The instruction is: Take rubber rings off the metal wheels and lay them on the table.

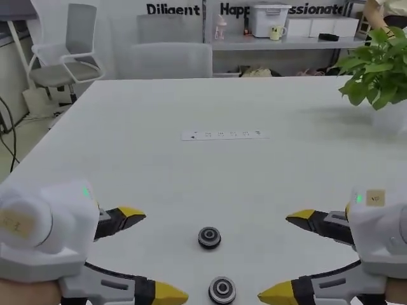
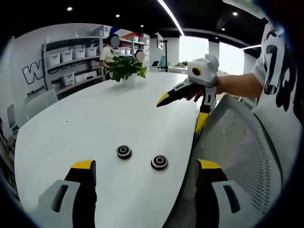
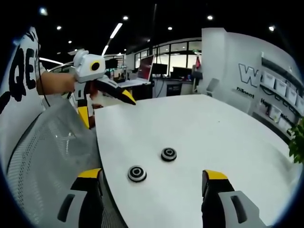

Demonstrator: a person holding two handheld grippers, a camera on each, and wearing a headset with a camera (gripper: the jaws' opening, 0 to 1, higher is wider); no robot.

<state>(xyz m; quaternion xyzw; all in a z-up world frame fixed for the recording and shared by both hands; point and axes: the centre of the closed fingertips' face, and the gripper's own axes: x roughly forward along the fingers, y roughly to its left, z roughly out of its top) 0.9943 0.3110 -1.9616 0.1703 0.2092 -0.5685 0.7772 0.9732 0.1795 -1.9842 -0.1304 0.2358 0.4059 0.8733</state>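
While metal wheel (image 1: 209, 237) and nearer wheel (image 1: 222, 290) lie between them, left gripper (image 1: 163, 255) and right gripper (image 1: 274, 257) spread wide, empty

My left gripper (image 1: 161, 255) and my right gripper (image 1: 275, 257): white bodies, black jaws with yellow tips, and green indicator lights (image 1: 84, 190). The table (image 1: 222, 171): plain pale grey-white. The far wheel (image 1: 209, 237) and the near wheel (image 1: 222, 290): black outer ring, silvery grey metal inside, dark centre. The plant (image 1: 376, 67): green leaves. The chair back (image 2: 237, 137): pale grey mesh, finely dotted. My shirt (image 2: 280, 61): white with black lettering. The back wall (image 1: 121, 19): white with black lettering.
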